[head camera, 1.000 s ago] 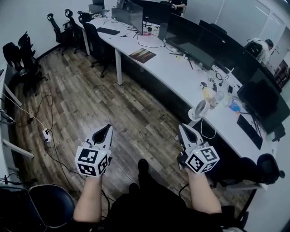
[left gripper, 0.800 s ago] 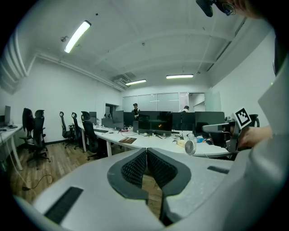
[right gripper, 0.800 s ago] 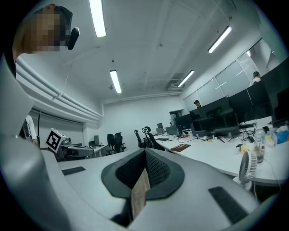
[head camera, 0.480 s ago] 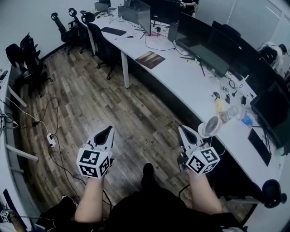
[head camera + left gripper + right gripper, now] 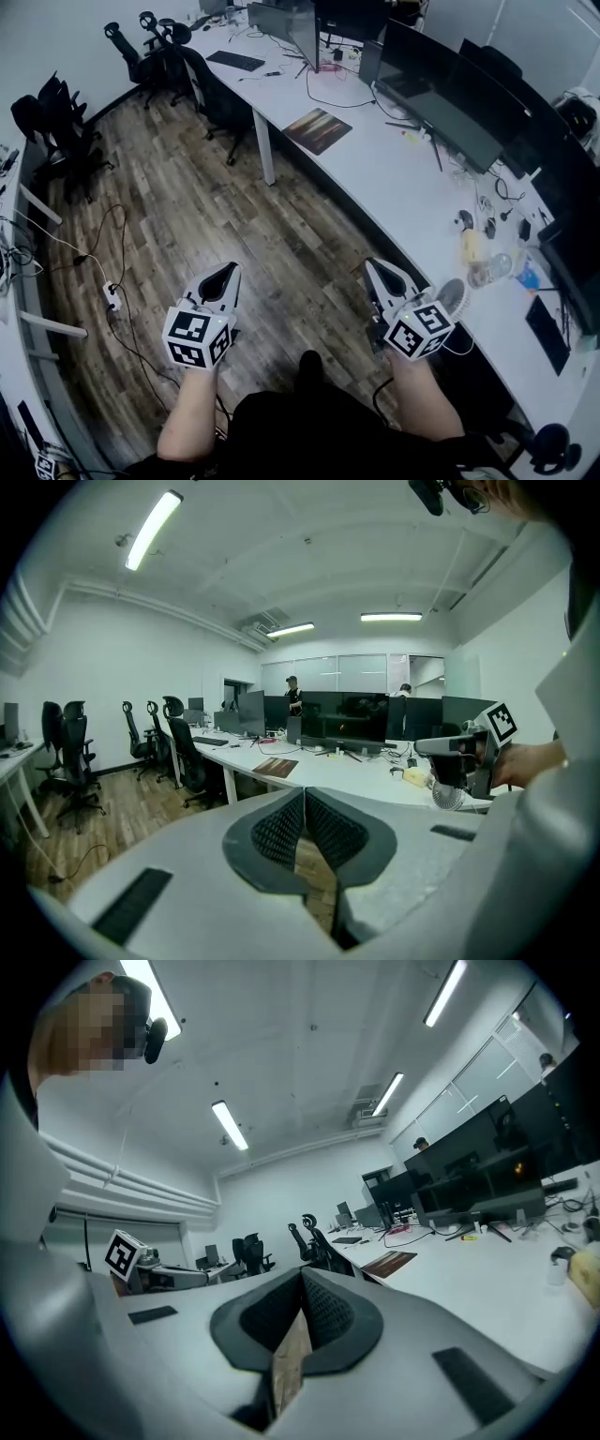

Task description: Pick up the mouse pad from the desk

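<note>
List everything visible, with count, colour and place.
desk: one, white, along the right.
mouse pad: one, brownish, flat on the desk.
monitors: several, black, on the desk.
keyboard: one, black, desk's far end.
desk fan: one, white, desk's near edge.
office chairs: several, black, left and far.
power strip: one, white, on the floor.
left hand-held gripper: one, grey, shut, over the floor.
right hand-held gripper: one, grey, shut, beside the desk.
</note>
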Demonstrator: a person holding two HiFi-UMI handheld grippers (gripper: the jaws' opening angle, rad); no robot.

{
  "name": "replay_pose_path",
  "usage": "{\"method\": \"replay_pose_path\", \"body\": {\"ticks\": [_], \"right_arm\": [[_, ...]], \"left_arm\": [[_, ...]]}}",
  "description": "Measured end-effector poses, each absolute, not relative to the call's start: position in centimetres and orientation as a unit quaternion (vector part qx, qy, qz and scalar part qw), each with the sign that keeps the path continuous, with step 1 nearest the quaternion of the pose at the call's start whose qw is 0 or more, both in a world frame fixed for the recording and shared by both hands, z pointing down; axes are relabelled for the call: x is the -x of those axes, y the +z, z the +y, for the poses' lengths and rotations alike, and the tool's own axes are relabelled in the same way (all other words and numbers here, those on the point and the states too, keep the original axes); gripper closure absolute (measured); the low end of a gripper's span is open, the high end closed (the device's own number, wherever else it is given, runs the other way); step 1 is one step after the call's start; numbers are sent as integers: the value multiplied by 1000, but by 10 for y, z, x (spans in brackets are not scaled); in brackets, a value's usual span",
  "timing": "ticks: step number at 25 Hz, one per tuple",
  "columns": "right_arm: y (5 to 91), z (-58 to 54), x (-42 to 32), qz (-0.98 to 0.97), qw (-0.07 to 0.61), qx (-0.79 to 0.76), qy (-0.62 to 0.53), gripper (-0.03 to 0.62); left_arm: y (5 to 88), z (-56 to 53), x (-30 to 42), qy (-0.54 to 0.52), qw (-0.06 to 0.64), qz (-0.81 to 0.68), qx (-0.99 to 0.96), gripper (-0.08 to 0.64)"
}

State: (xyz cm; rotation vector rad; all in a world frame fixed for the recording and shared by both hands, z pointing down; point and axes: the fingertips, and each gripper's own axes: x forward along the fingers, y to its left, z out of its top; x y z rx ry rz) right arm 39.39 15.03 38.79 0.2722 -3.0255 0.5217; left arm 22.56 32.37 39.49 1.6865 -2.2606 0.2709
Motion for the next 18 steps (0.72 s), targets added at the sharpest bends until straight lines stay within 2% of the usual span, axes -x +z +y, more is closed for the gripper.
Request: {"method": "replay_pose_path", "body": {"ticks": [18], "right_arm": [[385,64,-341,-981,35,-117,153,588]], "left_arm": [[384,210,-147,75,122,-776,-615,546]]}}
